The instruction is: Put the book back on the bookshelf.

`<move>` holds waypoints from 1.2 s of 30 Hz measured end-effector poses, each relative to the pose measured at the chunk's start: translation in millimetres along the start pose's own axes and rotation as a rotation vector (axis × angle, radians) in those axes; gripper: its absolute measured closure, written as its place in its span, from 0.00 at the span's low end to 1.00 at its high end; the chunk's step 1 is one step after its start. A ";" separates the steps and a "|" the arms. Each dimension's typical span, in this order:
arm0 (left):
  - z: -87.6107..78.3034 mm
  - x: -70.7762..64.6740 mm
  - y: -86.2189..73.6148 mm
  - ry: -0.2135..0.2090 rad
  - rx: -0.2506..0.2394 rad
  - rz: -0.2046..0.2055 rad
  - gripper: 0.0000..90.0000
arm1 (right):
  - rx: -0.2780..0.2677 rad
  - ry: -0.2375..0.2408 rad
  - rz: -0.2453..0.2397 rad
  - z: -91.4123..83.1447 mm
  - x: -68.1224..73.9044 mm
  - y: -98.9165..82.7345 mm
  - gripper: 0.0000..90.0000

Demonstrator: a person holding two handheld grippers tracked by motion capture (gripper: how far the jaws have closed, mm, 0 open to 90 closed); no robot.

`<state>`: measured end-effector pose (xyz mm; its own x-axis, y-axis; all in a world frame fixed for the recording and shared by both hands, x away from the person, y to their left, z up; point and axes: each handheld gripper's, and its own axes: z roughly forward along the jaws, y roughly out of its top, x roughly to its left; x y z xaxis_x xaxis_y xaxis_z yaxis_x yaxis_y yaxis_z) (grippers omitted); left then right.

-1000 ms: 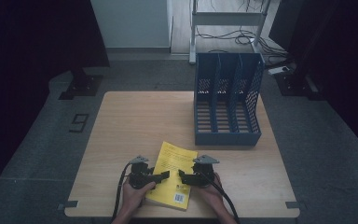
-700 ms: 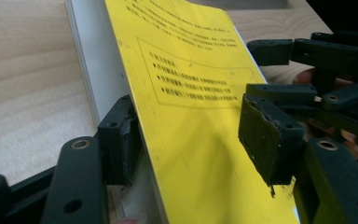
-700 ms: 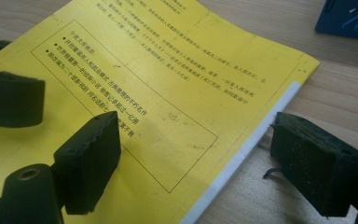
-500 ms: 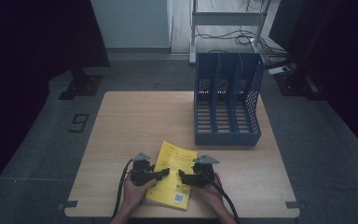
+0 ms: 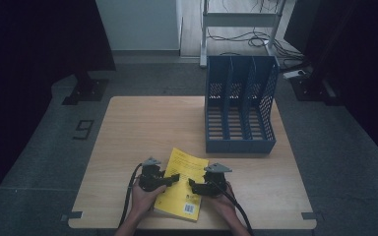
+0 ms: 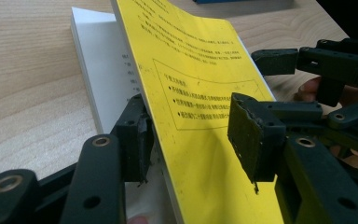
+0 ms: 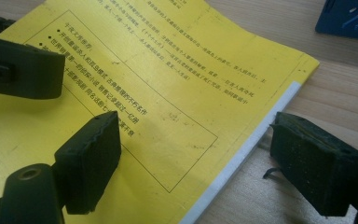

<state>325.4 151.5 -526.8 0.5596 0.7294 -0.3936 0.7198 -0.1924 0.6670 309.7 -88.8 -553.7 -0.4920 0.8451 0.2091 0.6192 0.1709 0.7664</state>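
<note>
High view: thin yellow paperback book lies at the table's near edge, blue three-slot plastic file rack far right. Left gripper view: left gripper has just been closing, jaws straddling the lifted cover, not yet pinching. Right gripper view: right gripper released, straddling the book's edge. Next: pinch, then lift.

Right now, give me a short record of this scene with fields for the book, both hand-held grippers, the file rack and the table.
book: yellow book, flat near the table's front edge, cover lifted on the left side
left hand-held gripper: jaws have just been closing, one under the lifted cover, one above it, not yet pinching
right hand-held gripper: open, straddling the book's right edge
file rack: blue rack, upright, far right, apart from book
table: wooden table
</note>
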 end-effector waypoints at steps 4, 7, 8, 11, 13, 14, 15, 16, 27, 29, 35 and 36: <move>3.1 -0.7 2.7 0.004 0.004 0.002 0.61 | -0.001 0.002 0.002 -0.1 -0.3 -0.1 0.18; 3.7 0.6 1.0 0.019 0.008 0.011 0.65 | -0.001 0.001 0.002 -0.1 -0.1 -0.1 0.18; 3.7 0.6 1.0 0.019 0.008 0.011 0.67 | -0.001 0.001 0.002 -0.1 -0.1 -0.1 0.18; 1.8 0.6 2.2 0.009 -0.005 0.021 0.72 | 0.000 0.000 0.002 -0.1 0.1 -0.2 0.18; 1.0 0.2 2.7 0.005 -0.010 0.025 0.73 | 0.000 0.000 0.003 -0.2 0.1 -0.2 0.18; 0.3 0.0 2.8 0.001 -0.014 0.025 0.75 | -0.001 0.002 0.004 -0.2 -0.1 -0.2 0.18; -0.5 -0.6 2.8 -0.002 -0.019 0.030 0.77 | -0.001 0.003 0.005 -0.2 -0.3 -0.2 0.18; -0.5 -0.6 2.8 -0.002 -0.019 0.030 0.77 | -0.001 0.003 0.005 -0.2 -0.3 -0.2 0.18; -0.7 -0.4 2.9 -0.027 -0.011 0.006 0.73 | -0.003 0.010 0.011 -0.5 -1.3 -0.1 0.18; -1.2 -0.8 3.0 -0.031 -0.012 0.004 0.73 | -0.003 0.010 0.010 -0.5 -1.3 -0.1 0.18; -4.9 -10.5 3.5 -0.014 -0.030 0.044 0.81 | -0.005 0.018 0.017 -0.7 -2.2 -0.2 0.18; -5.2 -12.3 3.4 -0.017 -0.033 0.047 0.81 | -0.005 0.020 0.020 -0.8 -2.4 -0.2 0.18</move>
<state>318.8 145.3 -516.4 0.5995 0.7090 -0.3715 0.6788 -0.2045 0.7052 310.2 -91.3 -553.8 -0.4920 0.8380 0.2362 0.6255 0.1516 0.7654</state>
